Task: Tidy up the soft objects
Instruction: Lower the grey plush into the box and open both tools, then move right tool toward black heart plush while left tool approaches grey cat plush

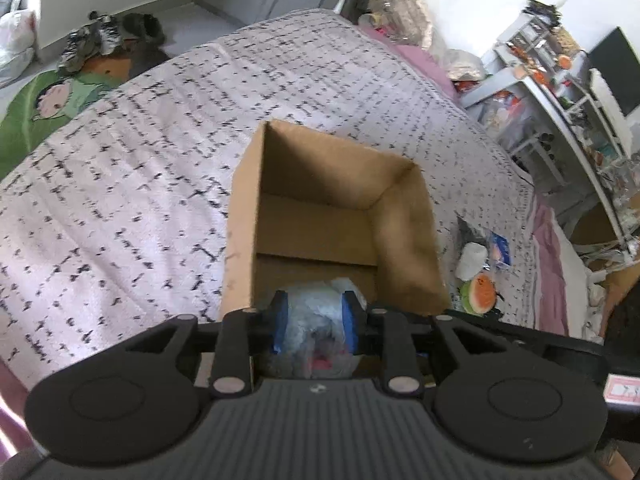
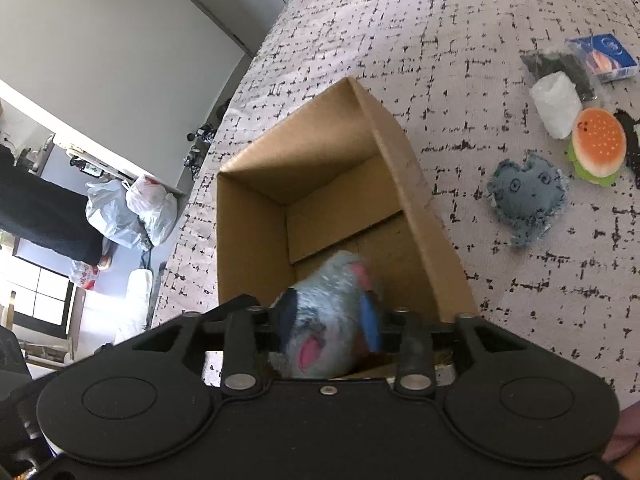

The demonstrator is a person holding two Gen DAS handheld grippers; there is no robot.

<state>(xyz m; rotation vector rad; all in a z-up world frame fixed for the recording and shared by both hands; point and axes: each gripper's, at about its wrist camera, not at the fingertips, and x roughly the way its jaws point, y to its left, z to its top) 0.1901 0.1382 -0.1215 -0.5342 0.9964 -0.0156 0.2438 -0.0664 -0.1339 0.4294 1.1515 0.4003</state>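
Observation:
An open cardboard box [image 1: 404, 236] stands on the bed; it also shows in the right wrist view [image 2: 248, 236]. My left gripper [image 1: 315, 320] is shut on a pale blue plush toy [image 1: 314, 320] over the box's near edge. My right gripper [image 2: 330, 320] is shut on a grey-blue plush with pink ears [image 2: 328, 312], held over the box's near end. On the bedspread to the right of the box lie a denim-blue plush [image 2: 528, 196], a burger plush [image 2: 598, 146], a white soft bundle [image 2: 558, 102] and a blue packet [image 2: 604, 56].
The bed has a pale bedspread with black marks [image 1: 140, 200]. A cluttered shelf unit [image 1: 560, 92] stands right of the bed. A green cartoon mat [image 1: 48, 100] and plastic bags [image 2: 132, 212] lie on the floor.

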